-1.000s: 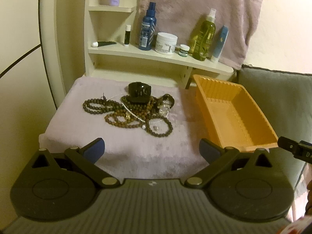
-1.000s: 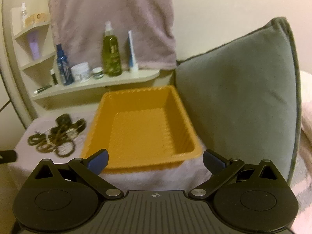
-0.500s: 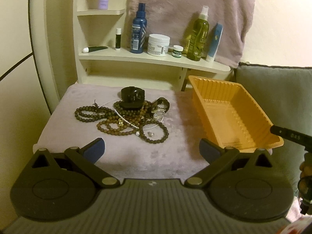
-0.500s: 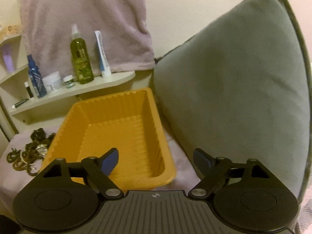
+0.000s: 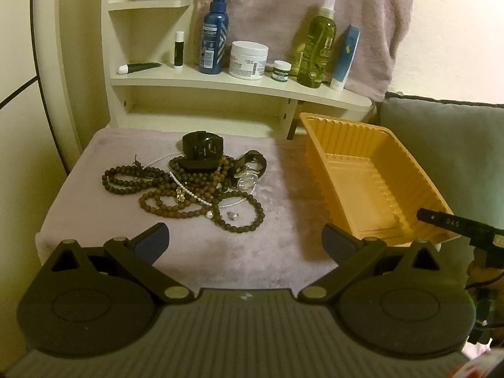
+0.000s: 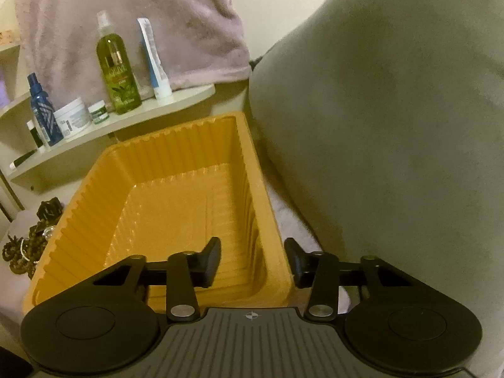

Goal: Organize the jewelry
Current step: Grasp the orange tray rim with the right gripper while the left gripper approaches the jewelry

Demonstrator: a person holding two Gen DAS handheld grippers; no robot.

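A tangled pile of jewelry (image 5: 189,186) lies on a pale towel: brown bead strands, a pearl chain, a black watch (image 5: 203,148) and a silver-faced watch (image 5: 249,170). My left gripper (image 5: 245,239) is open and empty, in front of the pile. An empty orange tray (image 5: 318,135) stands to the pile's right. My right gripper (image 6: 256,260) straddles the tray's near right wall (image 6: 271,252), one finger inside and one outside, jaws partly closed and apart from the wall. The pile's edge shows in the right wrist view (image 6: 28,245).
A cream shelf (image 5: 239,85) behind the towel holds bottles, jars and tubes. A grey cushion (image 6: 393,126) stands right of the tray. A pink towel (image 5: 302,6) hangs at the back. The right gripper's body shows at the left wrist view's right edge.
My right gripper has moved forward and right onto the tray's right wall, and its jaws have narrowed. My left gripper has drawn back a little; the pile has not moved.
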